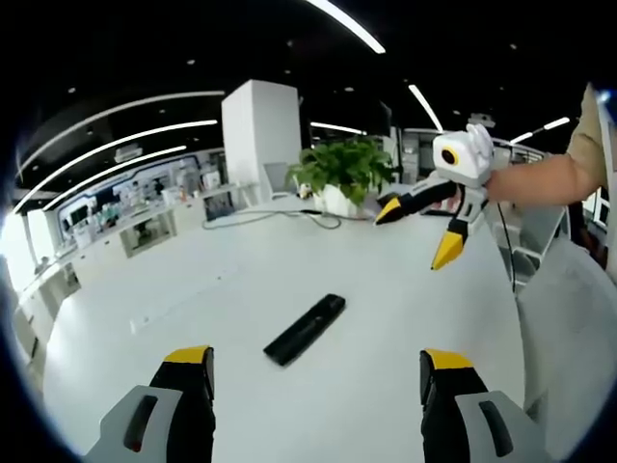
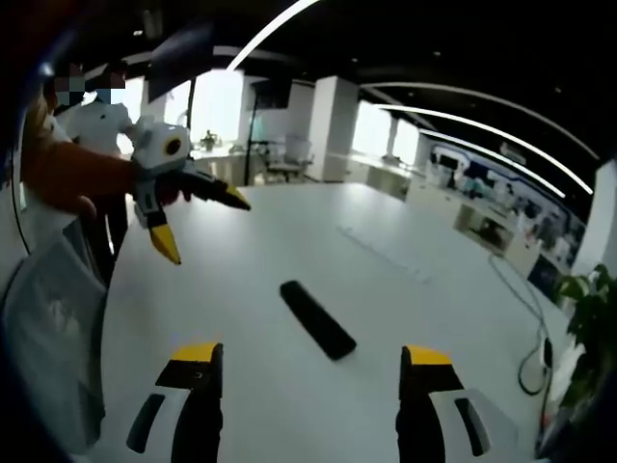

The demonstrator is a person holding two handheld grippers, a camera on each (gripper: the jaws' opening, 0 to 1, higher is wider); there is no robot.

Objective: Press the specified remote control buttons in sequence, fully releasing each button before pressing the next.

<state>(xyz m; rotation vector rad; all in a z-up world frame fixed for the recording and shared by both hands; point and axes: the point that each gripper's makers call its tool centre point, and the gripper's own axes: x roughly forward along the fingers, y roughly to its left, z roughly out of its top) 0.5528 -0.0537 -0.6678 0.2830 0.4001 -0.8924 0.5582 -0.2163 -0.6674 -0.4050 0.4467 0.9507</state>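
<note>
A black remote control (image 1: 307,329) lies flat on the white table (image 1: 193,280), a little beyond my left gripper (image 1: 316,359), whose yellow-tipped jaws stand wide open with nothing between them. My right gripper (image 1: 416,232) hovers open above the table's far right side, held by a person's arm (image 1: 540,178). In the right gripper view the remote control (image 2: 316,318) lies just ahead of my open right gripper (image 2: 310,354). The left gripper (image 2: 206,229) hangs open in the air at upper left, clear of the remote.
A potted plant (image 1: 342,174) and a dark cable (image 1: 289,214) sit at the table's far end; the plant (image 2: 588,309) and cable (image 2: 530,318) also appear at the right. A white pillar (image 1: 260,135) rises behind. A person (image 2: 96,116) stands in the background.
</note>
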